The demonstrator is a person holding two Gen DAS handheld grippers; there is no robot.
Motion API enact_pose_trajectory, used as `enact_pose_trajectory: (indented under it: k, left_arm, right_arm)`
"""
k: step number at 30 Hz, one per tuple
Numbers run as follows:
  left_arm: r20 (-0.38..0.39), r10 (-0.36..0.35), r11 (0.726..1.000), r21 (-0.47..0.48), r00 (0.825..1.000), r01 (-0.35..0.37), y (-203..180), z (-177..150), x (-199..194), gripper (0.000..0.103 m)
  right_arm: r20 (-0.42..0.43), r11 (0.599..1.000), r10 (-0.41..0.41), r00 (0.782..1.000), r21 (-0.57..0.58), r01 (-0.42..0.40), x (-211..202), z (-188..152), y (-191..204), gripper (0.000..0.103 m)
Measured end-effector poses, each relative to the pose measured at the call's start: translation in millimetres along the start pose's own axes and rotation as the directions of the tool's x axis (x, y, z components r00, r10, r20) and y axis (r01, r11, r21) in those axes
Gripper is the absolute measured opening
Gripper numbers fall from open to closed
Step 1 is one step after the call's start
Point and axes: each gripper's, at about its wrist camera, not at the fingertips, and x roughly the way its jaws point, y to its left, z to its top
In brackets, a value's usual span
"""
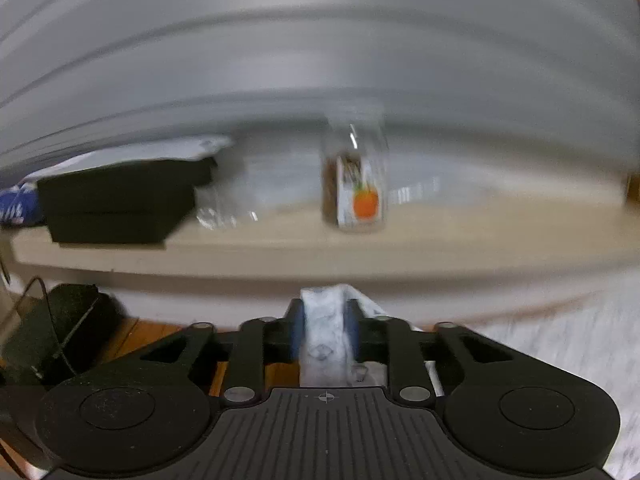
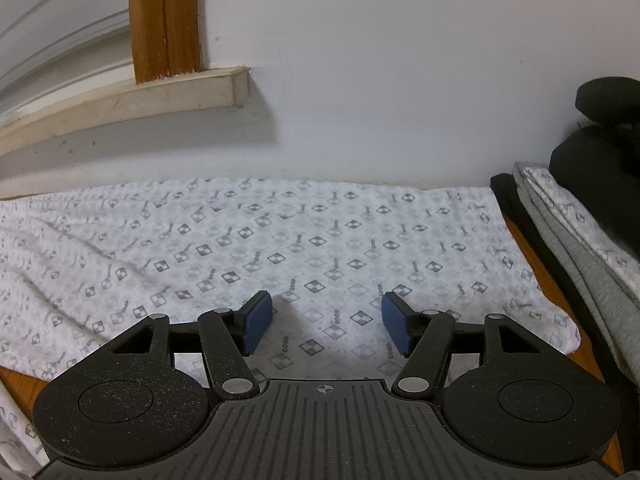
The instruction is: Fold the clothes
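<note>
A white garment with small grey diamond prints (image 2: 320, 248) lies spread flat on a wooden surface against the wall in the right wrist view. My right gripper (image 2: 326, 322) hovers just over its near part, jaws open, with only flat cloth under them. In the left wrist view, which is blurred, my left gripper (image 1: 325, 334) is shut on a bunched fold of the same printed cloth (image 1: 325, 344), which stands up between the blue pads. More of that cloth (image 1: 560, 344) trails off to the right.
A stack of folded clothes (image 2: 576, 248), grey and printed with dark items on top, sits at the right. A beige sill (image 1: 280, 244) holds a clear jar with an orange label (image 1: 356, 184) and a black box (image 1: 120, 200). A dark bag with cords (image 1: 52, 340) lies lower left.
</note>
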Motion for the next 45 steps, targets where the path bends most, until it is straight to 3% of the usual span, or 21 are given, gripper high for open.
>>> enact_pose_trajectory:
  k: [3,8,12,14,17,21,25,29,33,36,40,41,42,43,44,45]
  left_arm:
    - [-0.014,-0.009,1.0,0.024,1.0,0.01,4,-3,-15,0.054]
    - [-0.025,-0.046,0.998,0.034,0.999,0.047,26,-31,-65,0.061]
    - [-0.069,-0.081,0.996,0.033,0.994,0.083,38,-66,-103,0.065]
    - [-0.09,-0.098,0.994,0.035,0.991,0.102,40,-88,-118,0.065]
    - [-0.108,-0.111,0.992,0.049,0.988,0.116,42,-111,-130,0.065]
    - [-0.113,-0.138,0.988,0.061,0.984,0.145,44,-129,-138,0.065]
    - [-0.099,-0.151,0.987,0.041,0.984,0.155,53,-137,-139,0.062]
    - [-0.085,-0.145,0.988,0.033,0.986,0.149,59,-142,-143,0.052]
    - [-0.086,-0.165,0.986,0.012,0.983,0.167,66,-147,-144,0.049]
    - [-0.081,-0.161,0.987,0.006,0.984,0.162,68,-150,-144,0.049]
    - [-0.077,-0.163,0.987,-0.001,0.984,0.163,67,-149,-144,0.05]
    - [-0.075,-0.164,0.986,-0.004,0.984,0.164,67,-148,-144,0.049]
    - [-0.074,-0.166,0.986,-0.005,0.983,0.167,67,-147,-144,0.049]
    - [-0.072,-0.17,0.985,-0.006,0.983,0.17,66,-147,-144,0.049]
    - [-0.072,-0.172,0.985,-0.006,0.983,0.172,65,-147,-143,0.049]
    - [-0.071,-0.174,0.985,-0.006,0.982,0.174,65,-147,-143,0.049]
  right_arm:
    - [-0.002,1.0,-0.006,1.0,-0.001,0.006,0,1,0,0.063]
    - [0.073,0.995,-0.052,0.996,-0.083,0.059,-17,7,17,0.062]
    - [0.116,0.983,0.091,0.989,-0.172,-0.07,-44,23,79,0.053]
    - [0.108,0.952,0.191,0.976,-0.263,-0.158,-53,29,130,0.049]
    - [0.058,0.879,0.343,0.938,-0.373,-0.298,-59,33,213,0.044]
    - [-0.049,0.744,0.511,0.858,-0.475,-0.47,-58,29,329,0.042]
    - [-0.156,0.596,0.612,0.775,-0.553,-0.582,-60,17,433,0.042]
    - [-0.242,0.475,0.667,0.705,-0.59,-0.652,-66,1,513,0.043]
    - [-0.303,0.423,0.689,0.658,-0.57,-0.705,-62,-9,550,0.044]
    - [-0.32,0.423,0.711,0.626,-0.517,-0.744,-56,-11,564,0.048]
    - [-0.333,0.419,0.763,0.554,-0.399,-0.816,-52,-8,569,0.051]
    - [-0.335,0.427,0.757,0.561,-0.397,-0.813,-52,-10,574,0.052]
    - [-0.336,0.446,0.734,0.59,-0.417,-0.792,-51,-13,578,0.052]
    - [-0.331,0.451,0.726,0.603,-0.433,-0.78,-52,-16,581,0.052]
    - [-0.331,0.449,0.731,0.597,-0.427,-0.785,-52,-15,580,0.05]
    - [-0.331,0.446,0.735,0.592,-0.421,-0.79,-52,-14,578,0.036]
